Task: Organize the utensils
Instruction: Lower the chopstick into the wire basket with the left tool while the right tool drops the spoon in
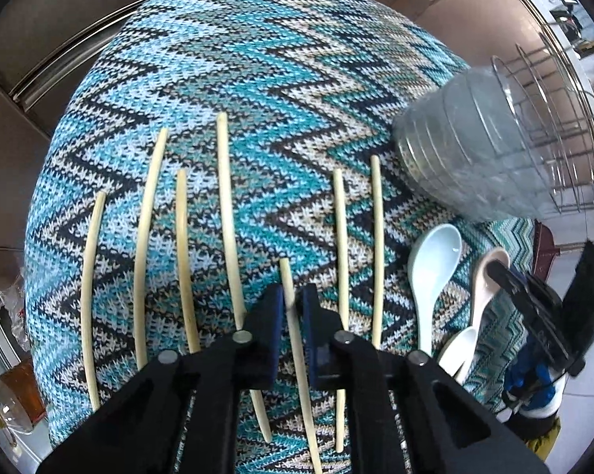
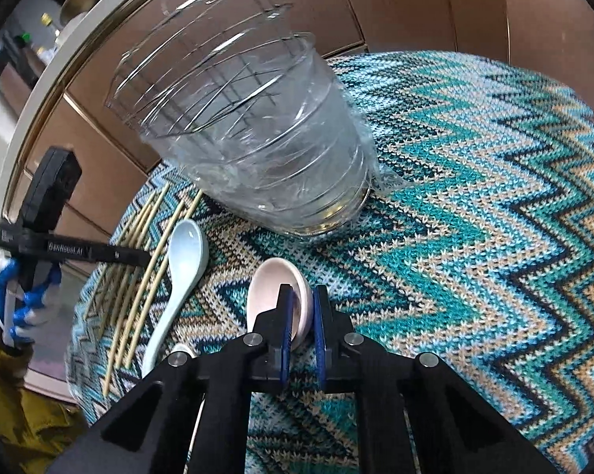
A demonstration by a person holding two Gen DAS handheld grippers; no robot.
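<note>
Several pale chopsticks (image 1: 227, 213) lie side by side on a teal zigzag knitted cloth (image 1: 257, 79). My left gripper (image 1: 293, 304) is shut on one chopstick (image 1: 289, 276), which runs between its fingers. My right gripper (image 2: 302, 312) is shut on the rim of a pink ceramic spoon (image 2: 271, 280), also seen in the left wrist view (image 1: 486, 276). A light blue spoon (image 1: 435, 256) lies beside it, and shows in the right wrist view (image 2: 186, 249) too. A white spoon (image 1: 460, 349) lies lower. A clear plastic cup (image 2: 265, 150) stands on the cloth behind the spoons.
A wire rack (image 1: 561, 126) stands behind the clear cup (image 1: 478, 146) at the right. Brown cabinet fronts (image 2: 375, 0) lie beyond the cloth's edge. A glass jar (image 1: 16, 399) sits low at the left, off the cloth.
</note>
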